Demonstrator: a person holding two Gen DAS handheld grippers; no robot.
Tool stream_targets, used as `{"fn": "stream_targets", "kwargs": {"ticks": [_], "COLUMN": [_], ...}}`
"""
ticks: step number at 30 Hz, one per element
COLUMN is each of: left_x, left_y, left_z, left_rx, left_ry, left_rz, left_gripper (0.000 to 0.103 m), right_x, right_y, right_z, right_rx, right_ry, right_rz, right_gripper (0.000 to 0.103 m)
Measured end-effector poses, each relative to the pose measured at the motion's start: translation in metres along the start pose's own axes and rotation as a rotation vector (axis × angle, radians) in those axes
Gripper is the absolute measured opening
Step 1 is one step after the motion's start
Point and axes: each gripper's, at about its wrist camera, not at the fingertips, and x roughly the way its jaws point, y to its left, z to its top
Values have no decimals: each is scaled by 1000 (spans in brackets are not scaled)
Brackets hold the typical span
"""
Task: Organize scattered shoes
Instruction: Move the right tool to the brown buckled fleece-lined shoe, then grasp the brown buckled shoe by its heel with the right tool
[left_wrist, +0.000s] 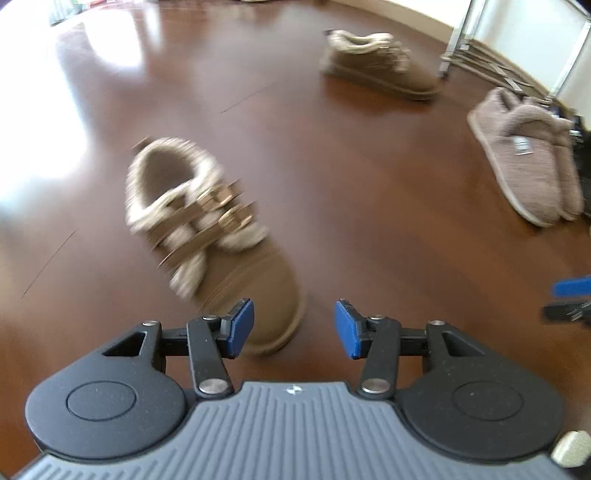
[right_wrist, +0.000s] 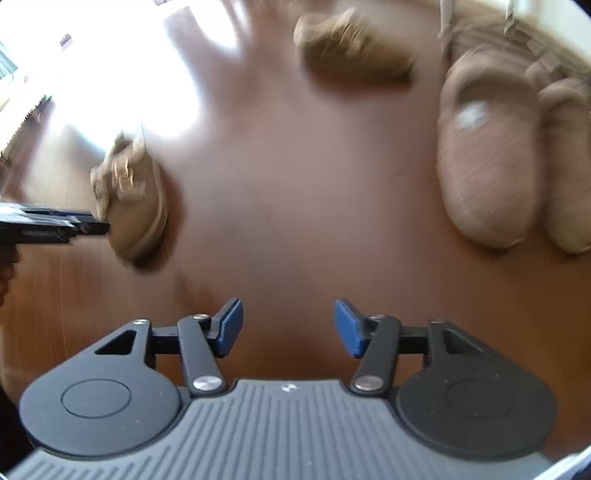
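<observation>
A brown fur-lined shoe (left_wrist: 207, 229) with gold buckles lies on the wooden floor, its toe reaching under my left gripper's left finger. My left gripper (left_wrist: 294, 326) hangs over that toe with its jaws open and only floor and the toe's edge between the pads. The matching shoe (left_wrist: 376, 62) lies farther off on its side. A pair of pinkish-beige slippers (left_wrist: 528, 162) sits side by side at the right. In the right wrist view my right gripper (right_wrist: 288, 326) is open over bare floor, between the buckled shoe (right_wrist: 136, 206) and the slippers (right_wrist: 487, 158).
Metal rack legs (left_wrist: 458, 37) and flattened cardboard (left_wrist: 491, 62) stand by the white wall at the far right. Strong window glare (left_wrist: 55, 110) washes out the floor at the left. Both views are motion-blurred.
</observation>
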Motion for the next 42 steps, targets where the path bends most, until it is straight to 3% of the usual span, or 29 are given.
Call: {"fn": "stream_targets", "kwargs": {"ticks": [4,6,8,12,15,21,25,29,32,35,38,42], "left_x": [-3,-14,-24,-33,-23,-7,-13,-13,-10,-10,-14,-19], "left_y": [24,37,49,78,94,110,114,107,98,90,72,42], "left_z": [-37,-51,-63,-84,-81,-38,-29,-34,-35,-33,-28,-25], "left_rx": [-55,-89,-120,-241,-282,-260,-260,-241,-220,-197,-148,-70], "left_ry": [6,3,-2,-13,-14,-66,-107,-82,-70,-69,-79,-92], "left_rz": [90,114,132,183,239,280,289,275,264,252,214,129], "left_gripper": [54,54,54,54,54,54,54,54,54,54,54,54], "right_x": [70,87,94,99,112,142,174,200,211,203,185,136], "right_y": [69,100,128,167,184,219,231,241,234,224,200,136], "right_z": [32,47,58,63,76,86,84,82,83,79,70,35], "right_rx": [-201,-257,-334,-523,-504,-485,-493,-545,-598,-658,-696,-682], "right_ry": [-62,-91,-103,-157,-149,-174,-173,-187,-191,-182,-144,-93], "right_rz": [125,165,177,117,97,39,-3,-70,-57,-21,15,0], "right_gripper": [52,59,79,80,83,94,97,100,87,77,73,73]}}
